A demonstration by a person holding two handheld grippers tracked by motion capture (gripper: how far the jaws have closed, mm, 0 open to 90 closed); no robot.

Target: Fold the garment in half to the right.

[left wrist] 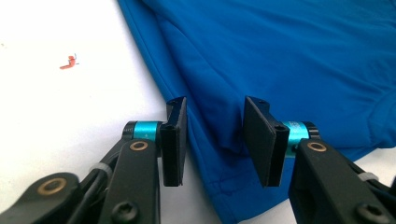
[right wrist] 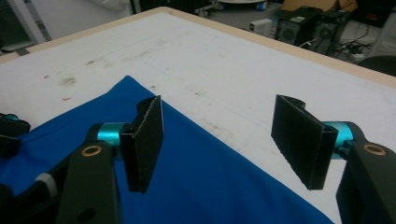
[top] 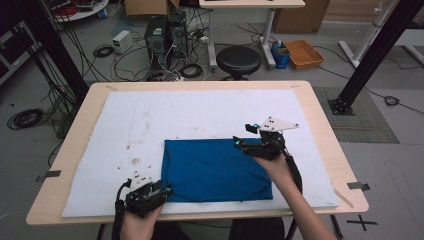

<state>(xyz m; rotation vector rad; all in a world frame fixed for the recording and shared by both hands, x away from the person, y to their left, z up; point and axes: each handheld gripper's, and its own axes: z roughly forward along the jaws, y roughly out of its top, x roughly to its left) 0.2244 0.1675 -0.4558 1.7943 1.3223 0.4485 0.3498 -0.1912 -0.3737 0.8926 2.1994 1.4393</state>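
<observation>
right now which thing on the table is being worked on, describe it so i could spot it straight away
Find the wooden table with the white board lying over most of its top. On the board's near half, toward the person, lies a folded blue cloth, a flat rectangle. It is the only coloured, soft thing on the board, and the left hand-held gripper has its near left corner between the jaws.

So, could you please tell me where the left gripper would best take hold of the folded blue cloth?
Probably at the near-left corner of the blue cloth, coming in low from the person's side of the table. There the stacked layers bulge up between the open pads of the left gripper, so closing should pinch them all; elsewhere the cloth lies flat on the white mat.
</observation>
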